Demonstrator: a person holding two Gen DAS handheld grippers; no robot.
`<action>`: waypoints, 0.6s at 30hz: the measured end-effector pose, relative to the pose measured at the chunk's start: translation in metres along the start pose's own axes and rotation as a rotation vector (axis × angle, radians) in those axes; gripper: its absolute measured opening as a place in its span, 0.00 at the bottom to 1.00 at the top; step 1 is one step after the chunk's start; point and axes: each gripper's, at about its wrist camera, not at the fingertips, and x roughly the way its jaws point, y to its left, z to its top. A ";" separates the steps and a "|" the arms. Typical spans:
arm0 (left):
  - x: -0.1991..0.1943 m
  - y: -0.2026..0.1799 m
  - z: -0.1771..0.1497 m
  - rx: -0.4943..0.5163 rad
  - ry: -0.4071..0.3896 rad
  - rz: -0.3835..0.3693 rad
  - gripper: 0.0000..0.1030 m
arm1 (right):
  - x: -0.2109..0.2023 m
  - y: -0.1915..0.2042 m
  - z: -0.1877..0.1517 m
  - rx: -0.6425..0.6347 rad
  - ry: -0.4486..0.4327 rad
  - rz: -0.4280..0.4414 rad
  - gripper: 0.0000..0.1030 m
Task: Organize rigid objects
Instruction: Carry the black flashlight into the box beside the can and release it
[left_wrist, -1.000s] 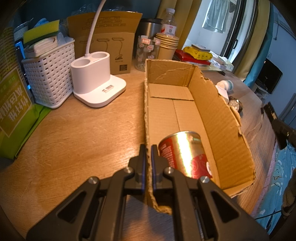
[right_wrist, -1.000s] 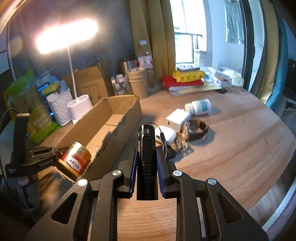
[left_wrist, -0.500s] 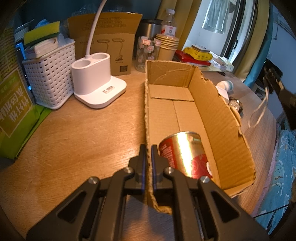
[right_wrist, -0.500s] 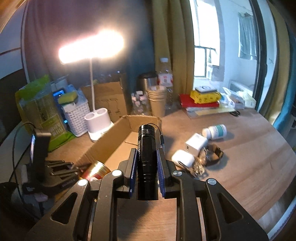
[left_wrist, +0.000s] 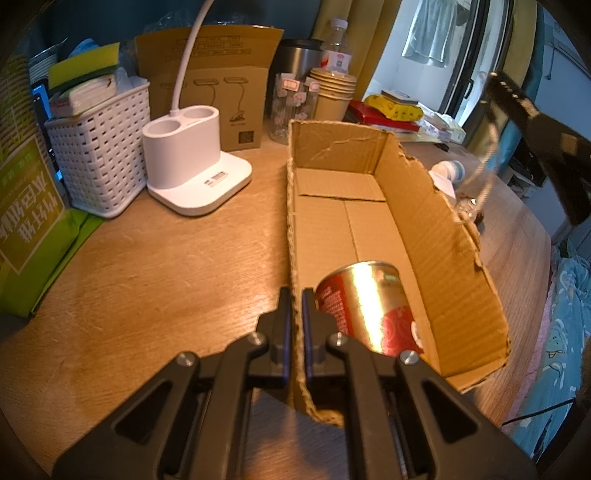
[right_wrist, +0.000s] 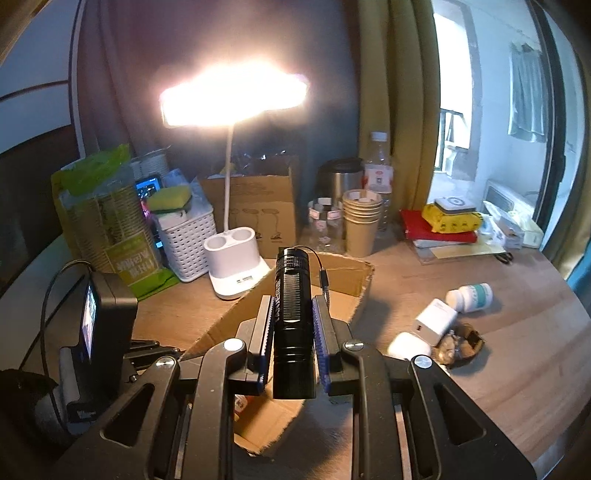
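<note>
An open cardboard box (left_wrist: 424, 206) lies on the wooden desk with a red and gold can (left_wrist: 365, 306) on its side at the near end. My left gripper (left_wrist: 296, 314) is shut on the box's left wall. My right gripper (right_wrist: 293, 310) is shut on a black flashlight (right_wrist: 293, 288) and hovers over the box (right_wrist: 347, 273). The flashlight's cord (left_wrist: 480, 184) dangles above the box's right wall in the left wrist view. A white pill bottle (right_wrist: 469, 297), a white charger (right_wrist: 436, 321), a white case (right_wrist: 408, 345) and a watch (right_wrist: 461, 343) lie right of the box.
Left of the box stand a lit desk lamp's white base (left_wrist: 192, 166), a white basket (left_wrist: 99, 155) and a green bag (left_wrist: 29, 229). Paper cups (left_wrist: 332, 96), a jar, a bottle and a stack of books crowd the back. The desk's edge runs along the right.
My right gripper has carried the flashlight up and to the left, from beside the box to above it. The left gripper, box and can have not moved.
</note>
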 end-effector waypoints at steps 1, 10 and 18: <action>0.000 0.000 0.000 0.000 0.000 0.000 0.06 | 0.003 0.001 -0.001 -0.001 0.004 0.004 0.21; -0.001 0.001 0.000 -0.002 0.000 -0.004 0.06 | 0.021 0.011 -0.012 0.002 0.053 0.027 0.21; 0.000 0.001 0.000 -0.004 0.000 -0.004 0.06 | 0.037 0.017 -0.033 0.016 0.119 0.032 0.21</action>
